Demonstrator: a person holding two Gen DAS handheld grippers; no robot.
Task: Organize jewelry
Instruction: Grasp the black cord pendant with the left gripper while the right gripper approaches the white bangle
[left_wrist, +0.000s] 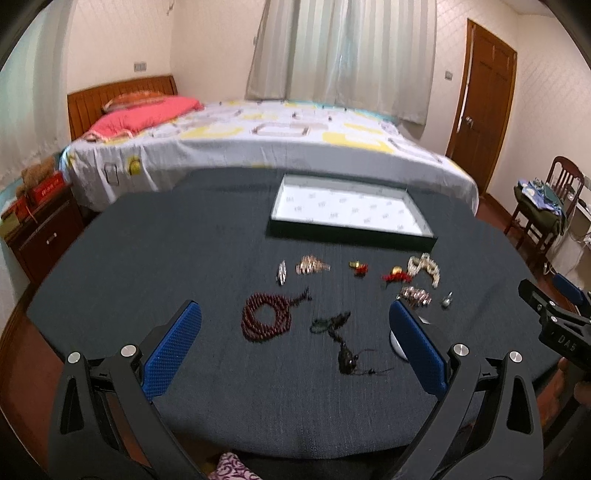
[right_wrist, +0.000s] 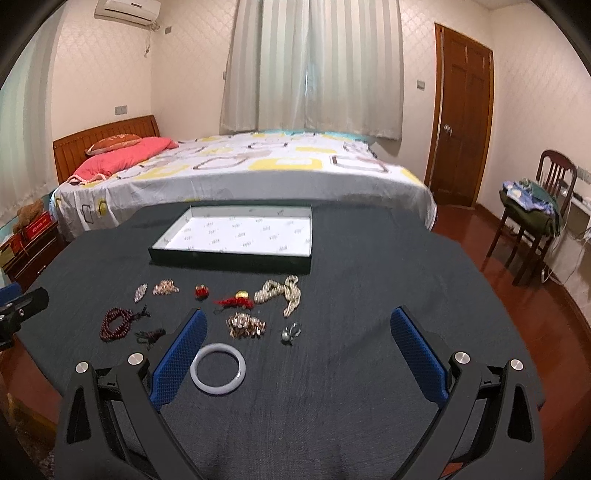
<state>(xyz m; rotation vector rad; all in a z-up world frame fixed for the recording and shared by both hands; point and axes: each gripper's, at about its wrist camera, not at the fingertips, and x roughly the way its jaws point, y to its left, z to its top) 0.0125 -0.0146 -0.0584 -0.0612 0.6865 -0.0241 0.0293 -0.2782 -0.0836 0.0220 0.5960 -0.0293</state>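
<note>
Several jewelry pieces lie on a dark table (left_wrist: 147, 258) in front of an empty white-lined tray (left_wrist: 351, 210), which also shows in the right wrist view (right_wrist: 236, 232). A dark red bead necklace (left_wrist: 264, 319) and a black cord pendant (left_wrist: 347, 358) lie between my left gripper's (left_wrist: 295, 325) open fingers. A pearl strand (right_wrist: 284, 293), a white bangle (right_wrist: 218, 369), red charms (right_wrist: 236, 302) and a beaded bracelet (right_wrist: 245, 325) lie ahead of my right gripper (right_wrist: 299, 332), which is open and empty. The bangle lies beside its left finger (right_wrist: 181, 358).
A bed (right_wrist: 240, 170) stands just behind the table. A wooden nightstand (left_wrist: 40, 229) is at the left, a chair with clothes (right_wrist: 532, 206) and a door (right_wrist: 461, 114) at the right. The right gripper's body shows at the left view's right edge (left_wrist: 554, 321).
</note>
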